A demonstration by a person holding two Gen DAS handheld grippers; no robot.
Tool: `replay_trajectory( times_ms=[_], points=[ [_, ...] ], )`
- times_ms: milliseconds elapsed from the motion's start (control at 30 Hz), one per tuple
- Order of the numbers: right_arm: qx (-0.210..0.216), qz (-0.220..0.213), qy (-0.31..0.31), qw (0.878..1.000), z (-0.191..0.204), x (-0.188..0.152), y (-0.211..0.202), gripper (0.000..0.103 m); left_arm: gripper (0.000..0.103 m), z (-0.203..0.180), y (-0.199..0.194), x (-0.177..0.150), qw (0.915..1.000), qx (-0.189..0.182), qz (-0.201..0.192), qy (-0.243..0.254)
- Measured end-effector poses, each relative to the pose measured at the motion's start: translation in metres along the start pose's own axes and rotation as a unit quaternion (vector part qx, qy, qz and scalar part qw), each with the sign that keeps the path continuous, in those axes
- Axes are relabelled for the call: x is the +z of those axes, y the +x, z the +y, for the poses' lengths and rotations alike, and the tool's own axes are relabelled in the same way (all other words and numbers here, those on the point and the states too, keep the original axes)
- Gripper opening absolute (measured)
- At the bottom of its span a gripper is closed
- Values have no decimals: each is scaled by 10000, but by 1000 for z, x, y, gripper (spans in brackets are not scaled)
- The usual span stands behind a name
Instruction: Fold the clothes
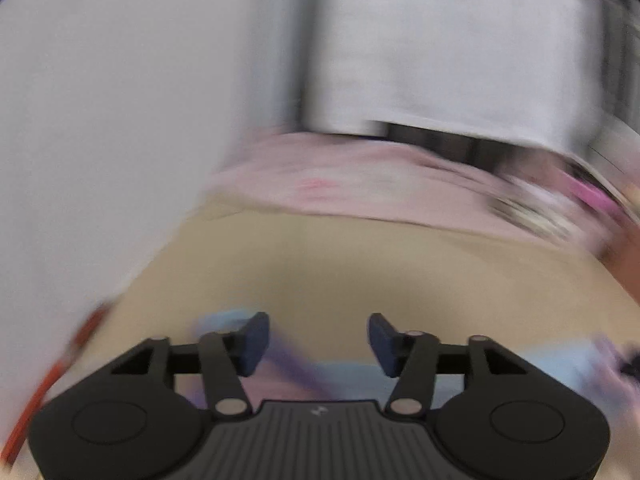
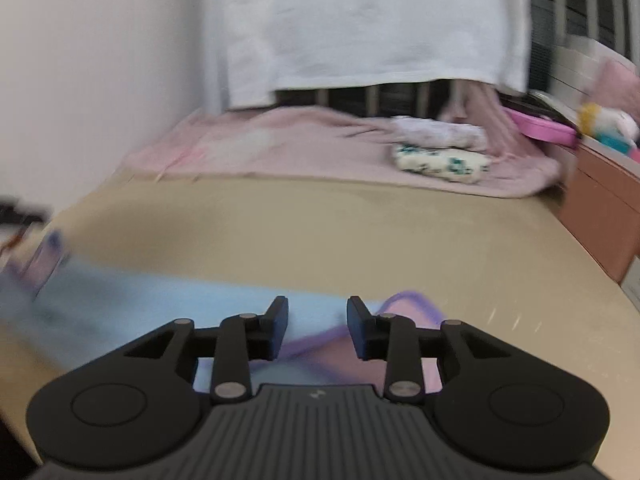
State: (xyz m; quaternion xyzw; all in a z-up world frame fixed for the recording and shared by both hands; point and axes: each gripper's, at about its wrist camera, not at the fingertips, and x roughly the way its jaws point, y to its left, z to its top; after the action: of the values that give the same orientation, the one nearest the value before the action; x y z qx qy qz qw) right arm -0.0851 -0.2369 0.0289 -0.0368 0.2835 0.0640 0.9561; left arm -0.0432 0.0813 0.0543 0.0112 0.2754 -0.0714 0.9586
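Observation:
A light blue garment with purple trim lies spread on a tan surface, reaching from the left edge to under my right gripper. That gripper is open; blue cloth and a purple edge show in the gap, below the pads, with neither pad pressing on them. In the blurred left wrist view the same garment lies under my left gripper. Its dark blue pads stand wide apart with nothing gripped.
A pink blanket covers the far end of the surface, with two folded bundles on it. A white cloth hangs behind. A brown cabinet stands right, a pale wall left. An orange strip runs along the left edge.

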Motion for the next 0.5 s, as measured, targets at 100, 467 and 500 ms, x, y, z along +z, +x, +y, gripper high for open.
replay_trajectory(
  times_ms=[100, 467, 500],
  points=[
    [97, 96, -148, 9998, 4, -12, -22, 33, 50, -43, 4, -16, 9890, -666, 216, 1305],
    [-43, 650, 223, 9976, -31, -8, 29, 26, 26, -82, 25, -33, 9838, -661, 853, 1428],
    [-29, 701, 173, 9974, -37, 3, 43, 26, 27, -84, 23, -29, 9841, -680, 912, 1365]
  ],
)
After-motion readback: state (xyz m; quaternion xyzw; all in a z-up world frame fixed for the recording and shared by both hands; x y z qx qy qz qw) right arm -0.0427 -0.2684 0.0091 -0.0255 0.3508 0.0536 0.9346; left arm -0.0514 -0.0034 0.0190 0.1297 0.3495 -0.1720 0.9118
